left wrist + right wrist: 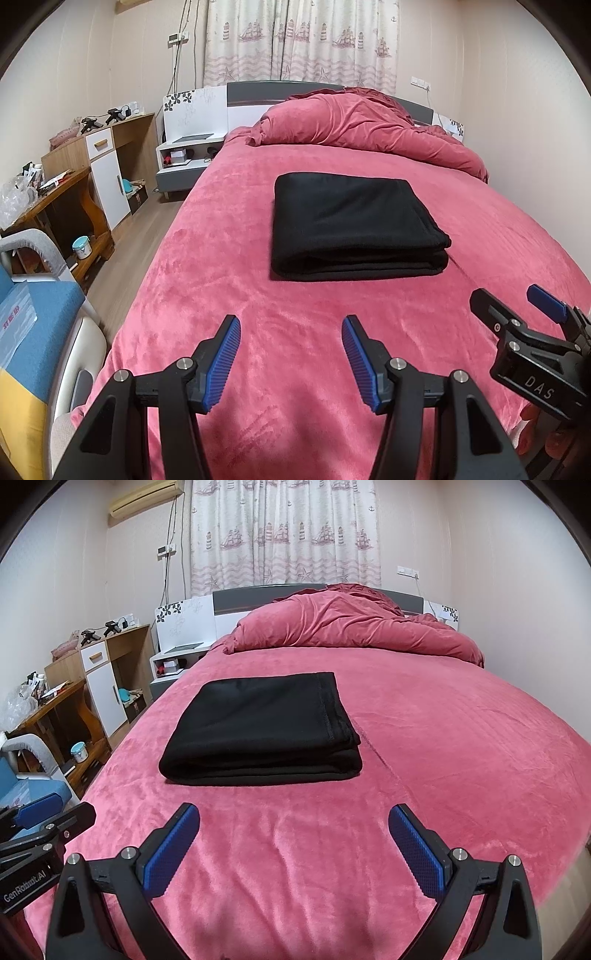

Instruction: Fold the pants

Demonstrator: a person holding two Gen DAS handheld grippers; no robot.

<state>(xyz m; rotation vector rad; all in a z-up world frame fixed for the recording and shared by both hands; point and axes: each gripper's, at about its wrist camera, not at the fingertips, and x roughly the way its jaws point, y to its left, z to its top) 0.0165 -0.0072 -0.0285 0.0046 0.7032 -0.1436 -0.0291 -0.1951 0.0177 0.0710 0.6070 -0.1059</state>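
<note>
Black pants (pixel 351 225) (pixel 266 731) lie folded into a flat rectangular stack on the pink bed cover (pixel 295 314) (pixel 443 757), several layers thick at the near edge. My left gripper (pixel 291 332) hovers open over the cover, short of the stack, nothing between its blue pads. My right gripper (pixel 294 823) is also open and empty, nearer than the pants and a little to their right. In the left wrist view the right gripper (pixel 517 306) shows at the right edge; in the right wrist view the left gripper (pixel 55 812) shows at the left edge.
A rumpled pink duvet (pixel 369 122) is heaped against the headboard (pixel 258 92). Left of the bed stand a white nightstand (pixel 184 155), a wooden cabinet (pixel 107 166), a cluttered desk (pixel 55 192) and a blue-cushioned chair (pixel 37 306). Curtains (pixel 284 531) hang behind.
</note>
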